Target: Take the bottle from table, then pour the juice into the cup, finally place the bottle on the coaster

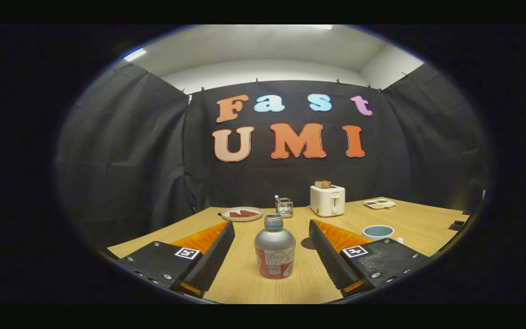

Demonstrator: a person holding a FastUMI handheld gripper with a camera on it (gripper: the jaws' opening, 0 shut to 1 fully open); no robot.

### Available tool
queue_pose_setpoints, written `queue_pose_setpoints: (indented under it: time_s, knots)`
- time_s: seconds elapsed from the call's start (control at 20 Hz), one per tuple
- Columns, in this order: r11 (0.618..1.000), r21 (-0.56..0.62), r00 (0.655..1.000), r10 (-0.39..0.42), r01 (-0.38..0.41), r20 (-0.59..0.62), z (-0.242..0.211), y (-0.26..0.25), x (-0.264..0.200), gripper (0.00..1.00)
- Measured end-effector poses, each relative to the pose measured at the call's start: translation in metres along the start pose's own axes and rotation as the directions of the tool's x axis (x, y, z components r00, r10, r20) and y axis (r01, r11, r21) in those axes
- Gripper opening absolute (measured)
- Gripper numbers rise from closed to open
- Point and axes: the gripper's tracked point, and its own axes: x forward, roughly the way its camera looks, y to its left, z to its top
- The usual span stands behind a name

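A silver bottle [275,249] with a red label and a screw cap stands upright on the wooden table [244,283]. It is between the two fingers of my gripper [272,226], with a gap on each side, so neither finger touches it. The gripper is open. A light blue cup [378,232] stands just past the right finger. A dark round patch [307,243], perhaps the coaster, lies on the table behind the bottle, mostly hidden by the right finger.
Farther back stand a white toaster [327,200] with bread in it, a small metal holder [284,207], a plate [242,213] with red food and a small tray [380,204]. Black cloth walls close the booth.
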Motion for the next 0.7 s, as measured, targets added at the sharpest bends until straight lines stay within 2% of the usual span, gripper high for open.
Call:
queue_pose_setpoints:
  time_s: [0.05,0.4,0.7]
  knots:
    - [0.999,-0.029,0.999,-0.016,0.016,-0.033,-0.014,-0.003,0.004,0.97]
    - [0.993,-0.120,0.987,-0.017,-0.002,-0.158,-0.066,0.008,0.024,0.97]
    - [0.997,-0.067,0.974,0.012,-0.028,-0.227,-0.096,0.010,0.033,0.97]
